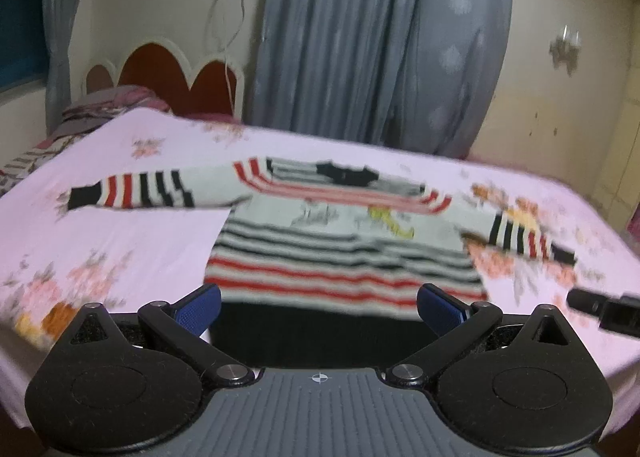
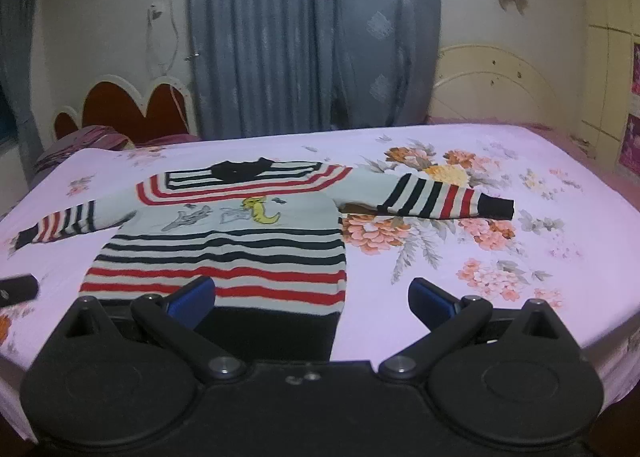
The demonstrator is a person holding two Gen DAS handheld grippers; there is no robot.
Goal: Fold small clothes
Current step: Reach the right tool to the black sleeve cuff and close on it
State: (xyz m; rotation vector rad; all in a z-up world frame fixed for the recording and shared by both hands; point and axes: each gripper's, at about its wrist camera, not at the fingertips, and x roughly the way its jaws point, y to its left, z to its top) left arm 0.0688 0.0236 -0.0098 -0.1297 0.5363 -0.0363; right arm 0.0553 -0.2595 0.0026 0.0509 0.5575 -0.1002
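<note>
A small striped sweater (image 1: 336, 241) in white, red and black lies flat, face up, on a pink flowered bedsheet (image 1: 120, 257), both sleeves spread out. It also shows in the right wrist view (image 2: 232, 249). My left gripper (image 1: 318, 307) is open and empty, above the sweater's black hem. My right gripper (image 2: 312, 297) is open and empty, near the hem's right corner. The tip of the right gripper shows at the right edge of the left wrist view (image 1: 604, 307). The tip of the left gripper shows at the left edge of the right wrist view (image 2: 16, 289).
The bed (image 2: 520, 257) fills the foreground. Grey curtains (image 2: 312, 37) hang behind it. A red heart-shaped headboard (image 2: 128, 109) and a dark pillow (image 2: 80, 145) stand at the far left. A cream headboard (image 2: 496, 89) stands at the far right.
</note>
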